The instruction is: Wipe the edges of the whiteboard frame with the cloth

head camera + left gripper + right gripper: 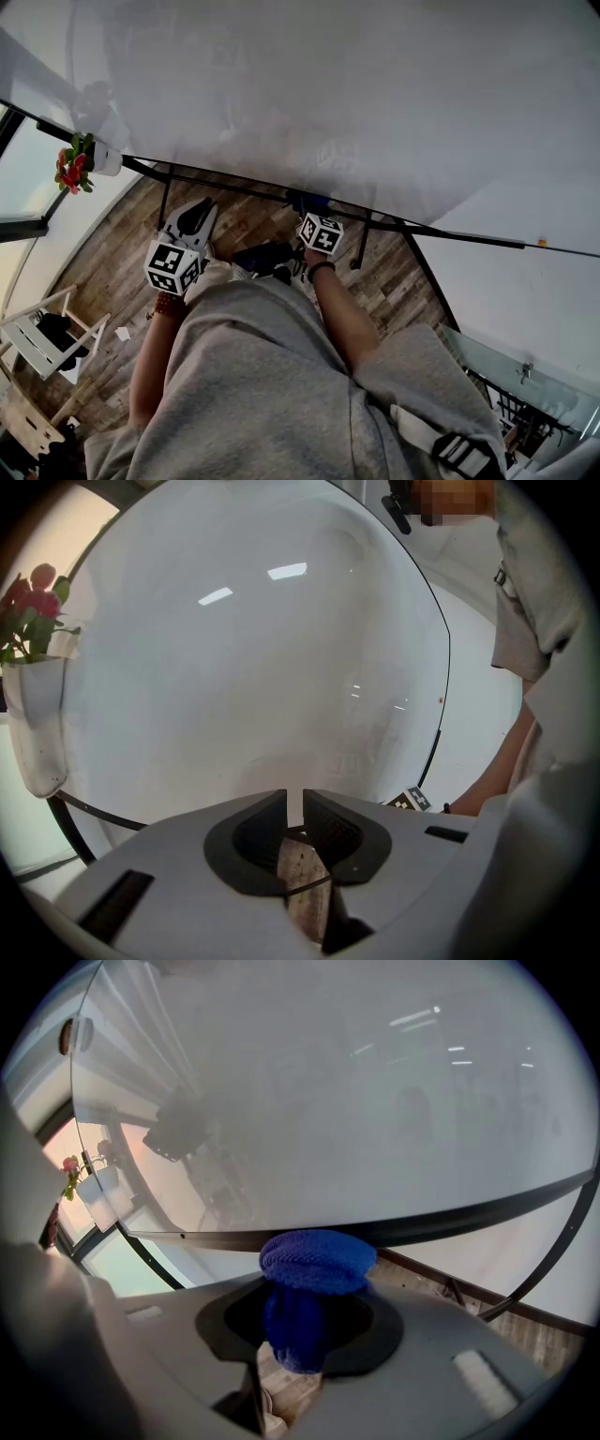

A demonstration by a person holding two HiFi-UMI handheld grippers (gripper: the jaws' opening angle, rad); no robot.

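The right gripper's [314, 1290] jaws are clamped on a blue cloth [317, 1262]. The wad bulges out past their tips and meets the black whiteboard frame [450, 1219] along its lower edge. In the head view this cloth [309, 201] sits just beyond the right gripper [309, 212], on the bottom rail near the middle of the picture.

The left gripper's [302, 804] jaws stand a narrow slit apart with nothing between them; only floor planks show through the gap. In the head view the left gripper [195, 216] hangs at nine o'clock of the right one, just under the same rail, apart from it.

The whiteboard [328, 94] fills the upper half of the head view, pale and glossy, with ceiling lights and faint grey smears reflected in it. Its frame [459, 234] runs as a thin dark line slanting down toward three o'clock. Thin black stand legs [167, 192] drop from the rail to a brown wood-plank floor [398, 281].

At ten o'clock, red flowers [73, 169] sit in a white holder [106, 161] at the board's corner, beside a bright window [19, 178]. A white rack [37, 337] stands at eight o'clock. A white wall [525, 291] fills three o'clock. The person's grey garment [262, 384] covers six o'clock.
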